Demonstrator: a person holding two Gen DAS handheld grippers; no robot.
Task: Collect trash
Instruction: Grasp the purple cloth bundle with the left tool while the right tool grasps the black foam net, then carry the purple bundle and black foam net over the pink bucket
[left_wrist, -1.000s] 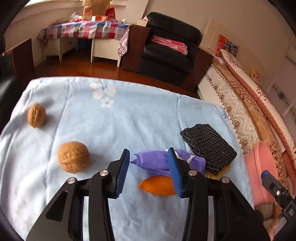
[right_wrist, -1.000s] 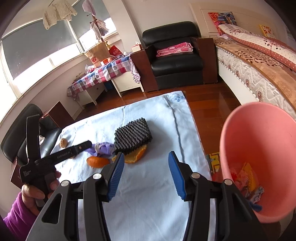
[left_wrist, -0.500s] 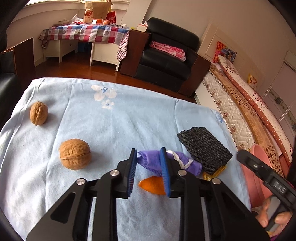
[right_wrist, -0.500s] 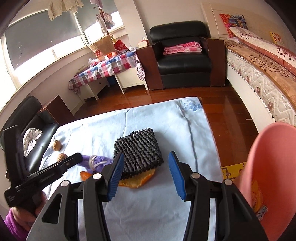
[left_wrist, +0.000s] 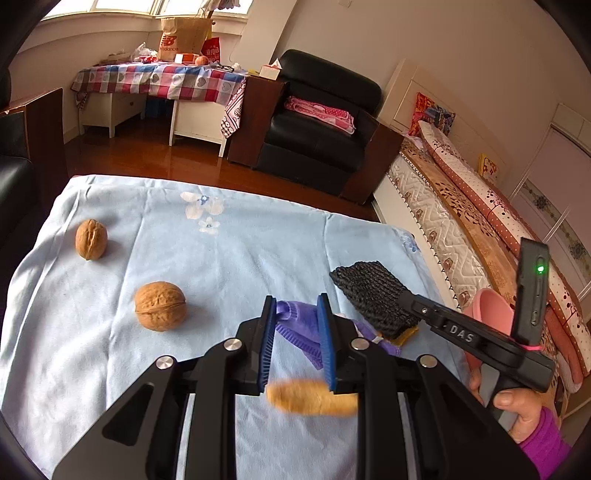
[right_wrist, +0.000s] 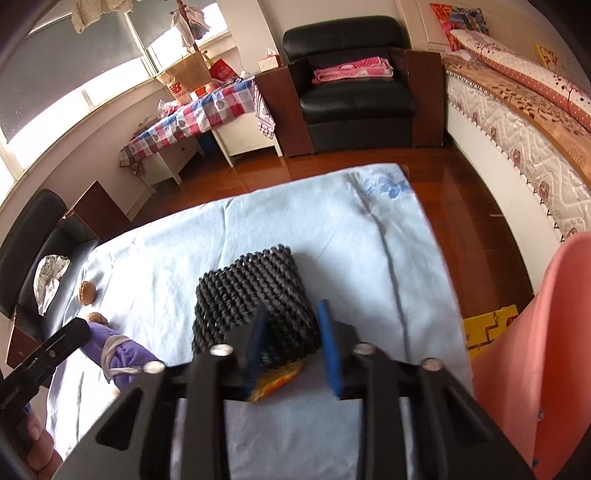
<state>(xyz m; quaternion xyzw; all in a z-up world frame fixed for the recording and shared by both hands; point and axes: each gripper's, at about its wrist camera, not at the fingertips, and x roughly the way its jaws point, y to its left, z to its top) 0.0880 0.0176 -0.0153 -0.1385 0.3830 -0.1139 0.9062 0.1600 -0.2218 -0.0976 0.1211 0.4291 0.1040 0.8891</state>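
My left gripper (left_wrist: 296, 308) hangs just above the blue cloth, its jaws closing, and a blurred piece of orange peel (left_wrist: 310, 400) is pinched at the pads' lower edge. A purple cloth (left_wrist: 295, 332) lies behind it. My right gripper (right_wrist: 292, 314) has its jaws closing on the near corner of a black woven net (right_wrist: 251, 291), and both pads touch it. A second orange peel (right_wrist: 275, 382) lies under that net. The pink bin (right_wrist: 535, 350) stands off the table's right edge.
Two walnuts (left_wrist: 160, 305) (left_wrist: 91, 239) rest on the left of the blue tablecloth (left_wrist: 240, 258). A bed runs along the right, beyond the bin. Behind the table are a black armchair (left_wrist: 317, 122) and a checked side table (left_wrist: 159, 79).
The left jaws narrowed around the orange peel and rose with it. The right gripper swung away from the pink bin, came down over the black net, and its jaws narrowed.
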